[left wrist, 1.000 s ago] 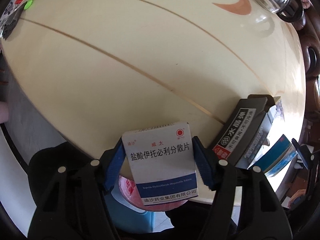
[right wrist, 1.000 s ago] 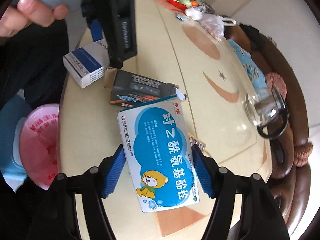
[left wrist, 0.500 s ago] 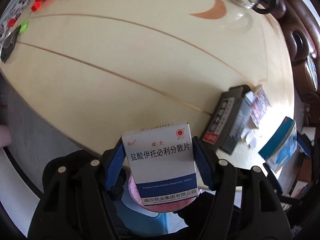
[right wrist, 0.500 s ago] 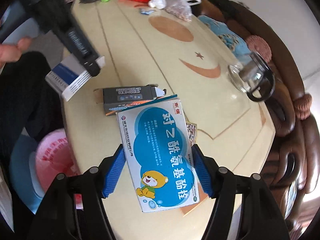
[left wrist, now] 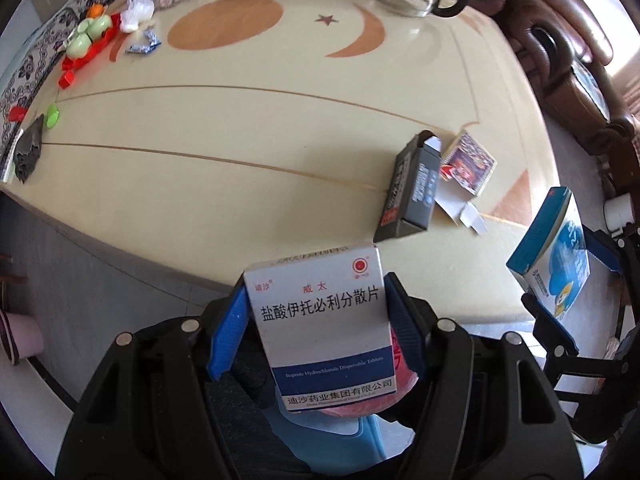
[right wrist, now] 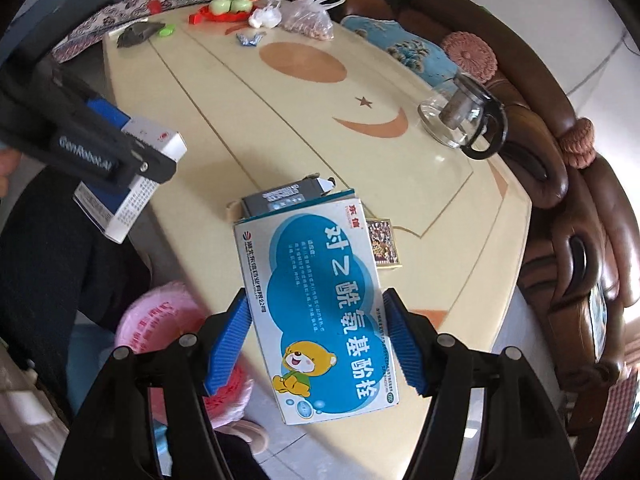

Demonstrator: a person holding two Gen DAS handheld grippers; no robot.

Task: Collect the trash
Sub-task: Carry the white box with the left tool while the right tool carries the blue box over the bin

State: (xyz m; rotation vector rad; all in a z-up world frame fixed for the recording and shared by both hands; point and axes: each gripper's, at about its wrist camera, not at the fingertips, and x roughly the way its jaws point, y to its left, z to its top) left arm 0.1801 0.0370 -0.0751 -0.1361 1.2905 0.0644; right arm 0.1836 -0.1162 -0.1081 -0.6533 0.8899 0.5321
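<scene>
Glossy cream table [left wrist: 280, 128], clear glass teapot [right wrist: 460, 120], cardboard medicine box [left wrist: 320, 320].

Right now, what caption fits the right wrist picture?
Right gripper holds a blue bear medicine box above the table edge, pink-lined bin below.

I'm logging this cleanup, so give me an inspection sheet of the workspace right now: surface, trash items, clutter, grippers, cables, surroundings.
Surface: cream table with orange moon and star inlays.
Job's things: white medicine box in the left gripper; blue bear box in the right gripper; dark carton, open at one end, and a small printed box lie on the table; pink-lined bin below the table edge.
Clutter: glass teapot, plastic bags, green cups on a red tray at the far end.
Grippers: both clamped on their boxes, lifted off the table.
Cables: nothing seen.
Surroundings: brown leather sofa with cushions beside the table.
</scene>
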